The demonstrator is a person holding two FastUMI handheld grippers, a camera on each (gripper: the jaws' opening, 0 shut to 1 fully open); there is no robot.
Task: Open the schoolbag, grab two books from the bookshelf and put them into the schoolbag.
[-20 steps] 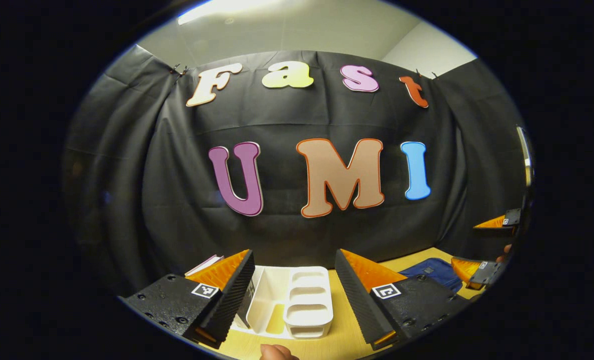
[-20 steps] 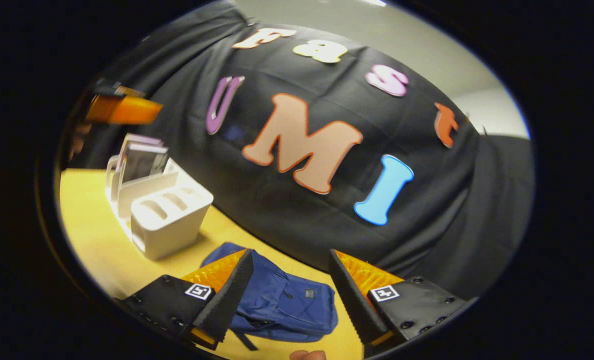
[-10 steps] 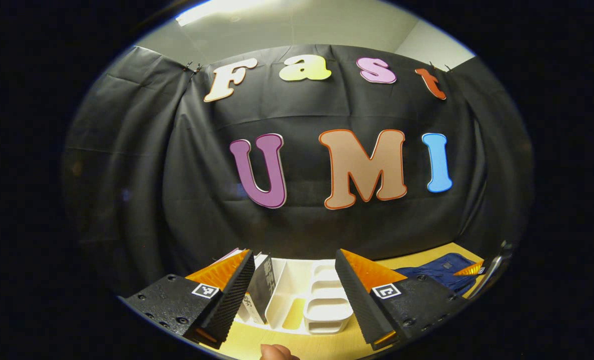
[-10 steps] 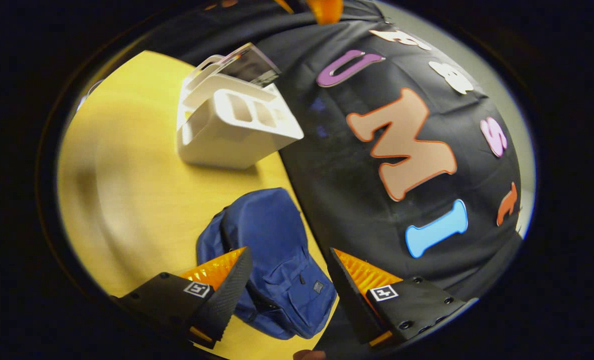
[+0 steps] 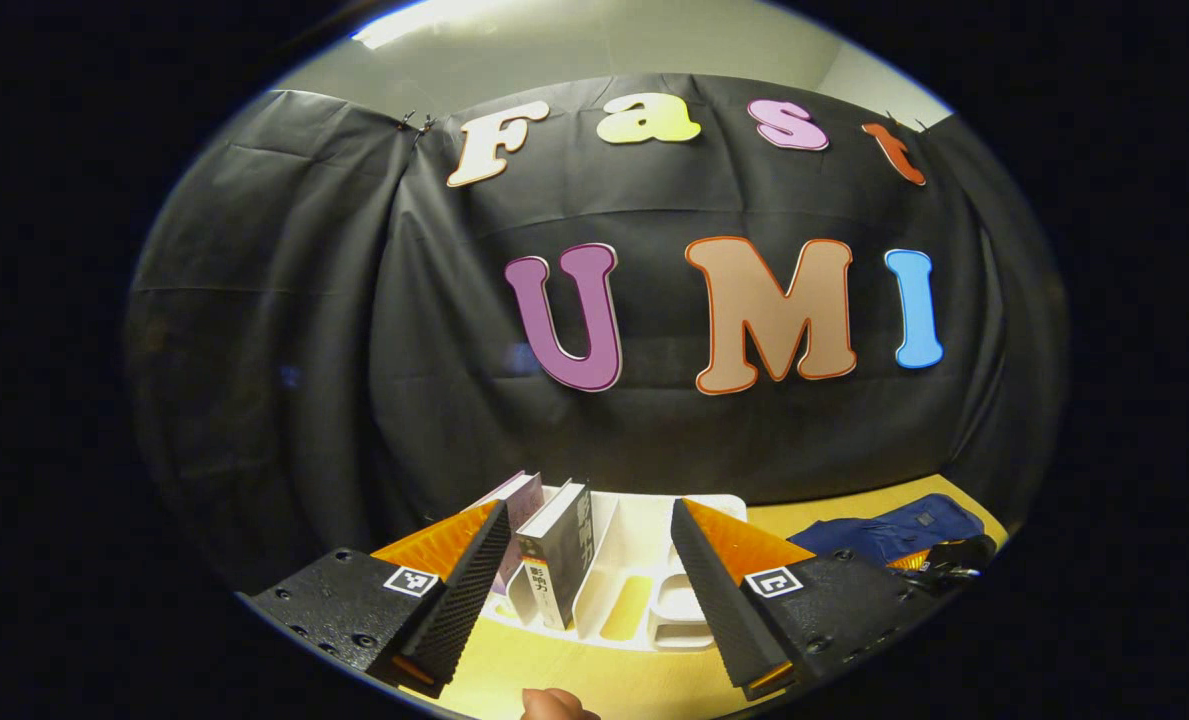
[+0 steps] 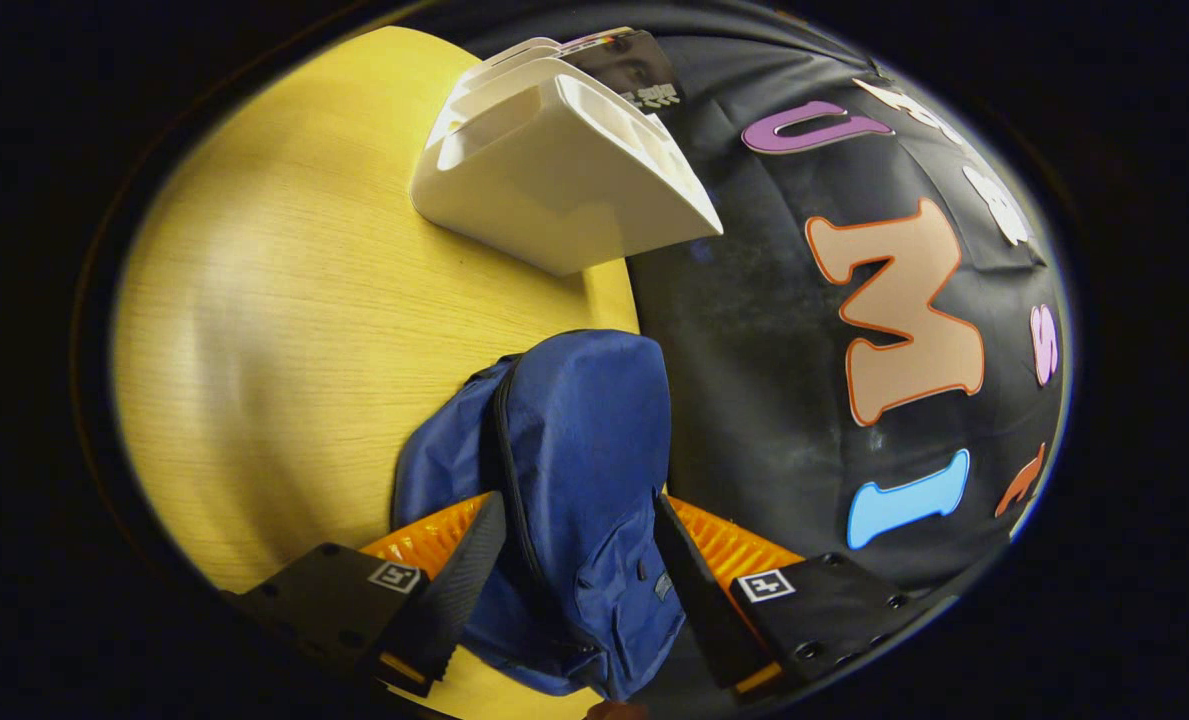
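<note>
Both grippers gape: right gripper (image 6: 579, 520) straddles the lengthwise schoolbag (image 6: 564, 450); left gripper (image 5: 589, 535) faces upright books (image 5: 559, 550).

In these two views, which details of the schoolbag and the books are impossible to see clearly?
- Schoolbag, right gripper view: its lower part is hidden behind the right gripper; zipper state unclear.
- Schoolbag, left gripper view: partly hidden by a finger of the left gripper.
- Books in the bookshelf: their count is uncertain.
</note>
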